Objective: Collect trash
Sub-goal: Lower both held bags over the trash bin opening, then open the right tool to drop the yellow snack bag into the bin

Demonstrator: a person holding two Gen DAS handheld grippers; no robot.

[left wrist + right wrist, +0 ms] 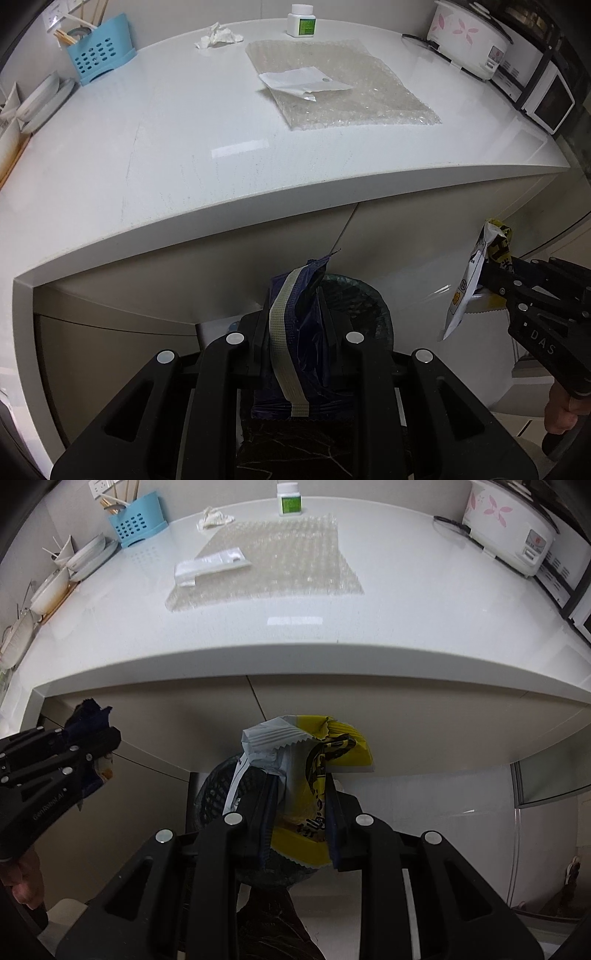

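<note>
**Two wrappers held over the bin**

Left gripper (pixel 295 328) clamped on a dark blue wrapper (pixel 295 332) with a pale strip down its face, held upright just in front of the counter edge (pixel 258 206). Right gripper (pixel 299 808) closed on a yellow-and-white snack packet (pixel 306 768), crumpled at the top. Below and behind both, a dark mesh trash bin (pixel 362 302), apparently lined, though mostly hidden by the fingers. On the white counter, well apart from the grippers: a bubble-wrap sheet (pixel 354 96) with a white paper scrap (pixel 306 83) lying on it, a crumpled tissue (pixel 219 35), a small white bottle (pixel 301 20).
</note>
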